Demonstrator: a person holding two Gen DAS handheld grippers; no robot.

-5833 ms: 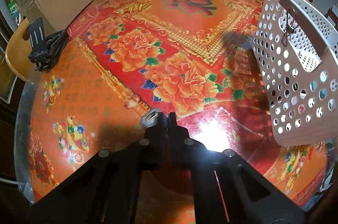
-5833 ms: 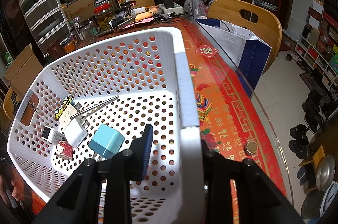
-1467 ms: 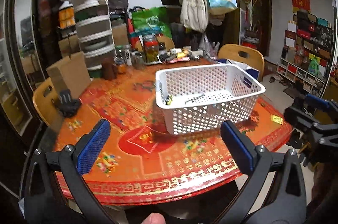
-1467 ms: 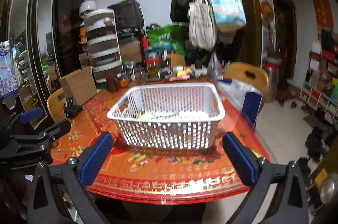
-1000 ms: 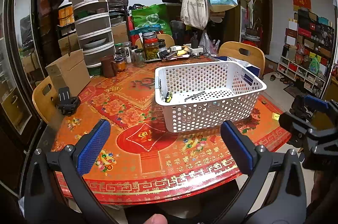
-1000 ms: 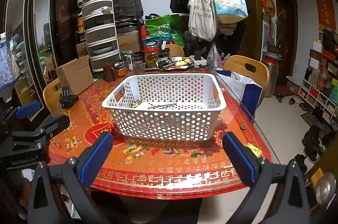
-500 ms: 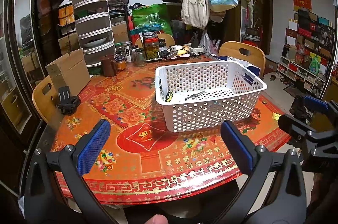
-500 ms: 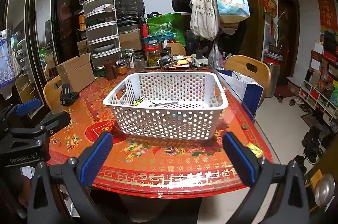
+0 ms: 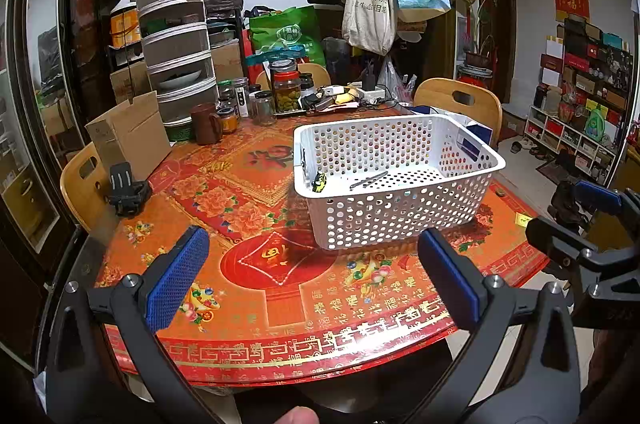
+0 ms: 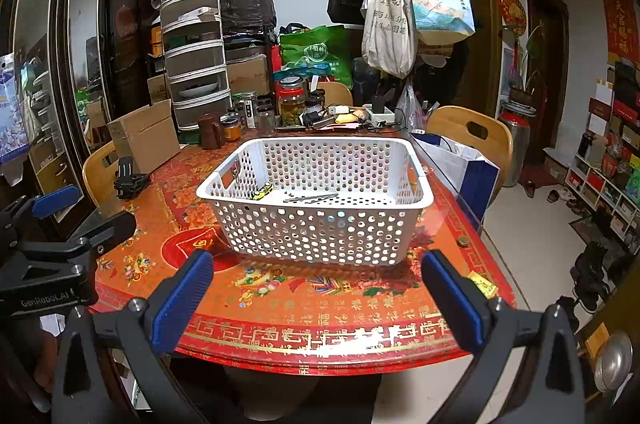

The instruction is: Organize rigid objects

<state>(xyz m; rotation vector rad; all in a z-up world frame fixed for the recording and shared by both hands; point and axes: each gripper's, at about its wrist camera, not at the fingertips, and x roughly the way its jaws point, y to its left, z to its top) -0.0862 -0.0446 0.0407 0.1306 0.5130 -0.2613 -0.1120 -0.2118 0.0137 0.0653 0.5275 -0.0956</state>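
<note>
A white perforated basket [image 9: 400, 220] [image 10: 320, 236] stands on the round red table [image 9: 280, 304] [image 10: 320, 320]. Inside it lie a small yellow toy car [image 9: 319, 180] [image 10: 264, 190] and a metal fork [image 9: 370, 180] [image 10: 310, 199]; other contents are hidden by its wall. My left gripper [image 9: 312, 276] is open and empty, held back off the table's near edge. My right gripper [image 10: 318, 298] is likewise open and empty, short of the near edge. Each gripper shows at the side of the other's view.
A black folded clamp-like object [image 9: 126, 190] [image 10: 130, 180] sits at the table's left. A cardboard box [image 9: 128, 136], brown mug [image 9: 206, 124] and jars [image 9: 286, 90] crowd the far side. Wooden chairs [image 9: 460, 104] [image 10: 472, 136] surround the table. A coin [image 10: 463, 241] lies near the right rim.
Both grippers pulled back from the basket over the last seconds and opened wide; in the last second the views hardly shift.
</note>
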